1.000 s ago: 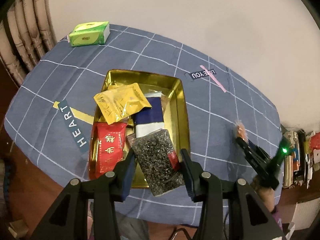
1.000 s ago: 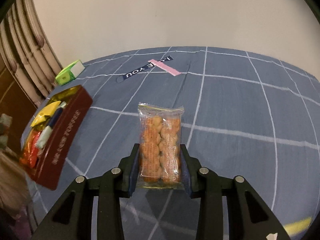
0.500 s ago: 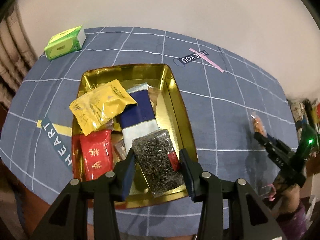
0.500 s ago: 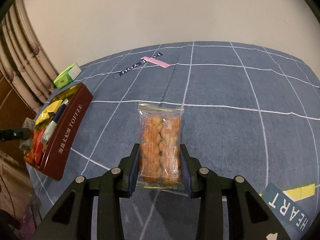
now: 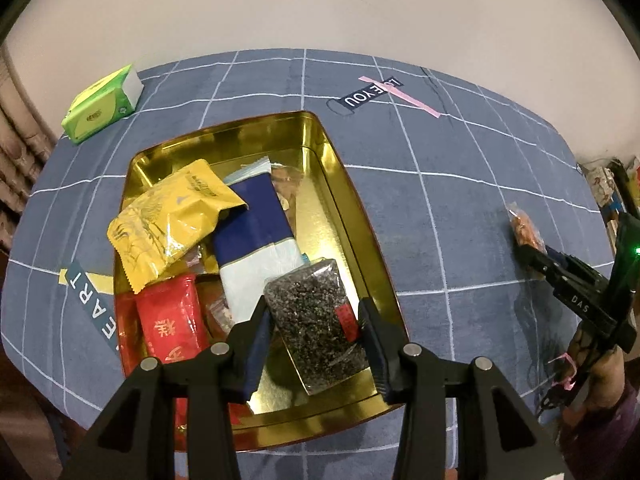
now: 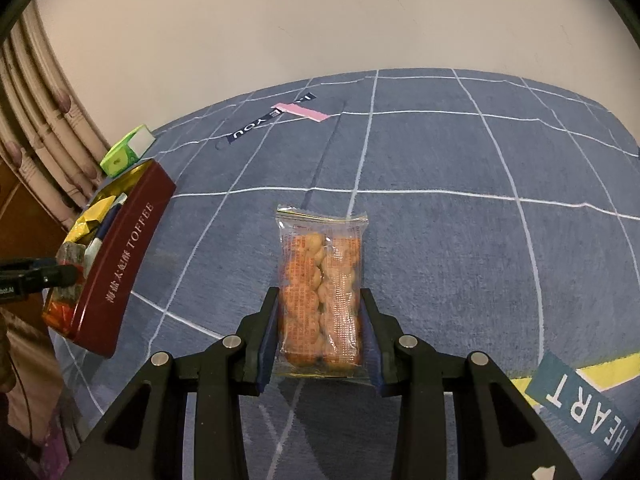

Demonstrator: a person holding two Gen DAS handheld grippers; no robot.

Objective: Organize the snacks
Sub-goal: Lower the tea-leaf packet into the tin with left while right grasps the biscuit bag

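Note:
My left gripper [image 5: 316, 320] is shut on a clear packet of dark seeds [image 5: 316, 320] and holds it over the near end of a gold tin [image 5: 320, 148]. The tin holds a yellow packet [image 5: 172, 220], a blue-and-white packet [image 5: 256, 244], a red packet [image 5: 172, 324] and smaller sweets. My right gripper [image 6: 320, 312] is shut on a clear packet of orange peanuts [image 6: 320, 280] and holds it above the blue cloth, to the right of the tin [image 6: 124, 264]. The right gripper also shows at the right edge of the left wrist view [image 5: 532, 246].
A blue checked cloth [image 5: 460, 208] covers the table. A green tissue pack [image 5: 102, 106] lies at the back left by the curtain. Cloth labels read HEART [image 5: 92, 308] and YOU [image 5: 368, 94]. Cluttered shelves [image 5: 612, 192] stand beyond the right table edge.
The left gripper has moved in over the tin with the seed packet, so the tin looks larger and nearer. The right gripper has swung a little to the right, still holding the peanut packet.

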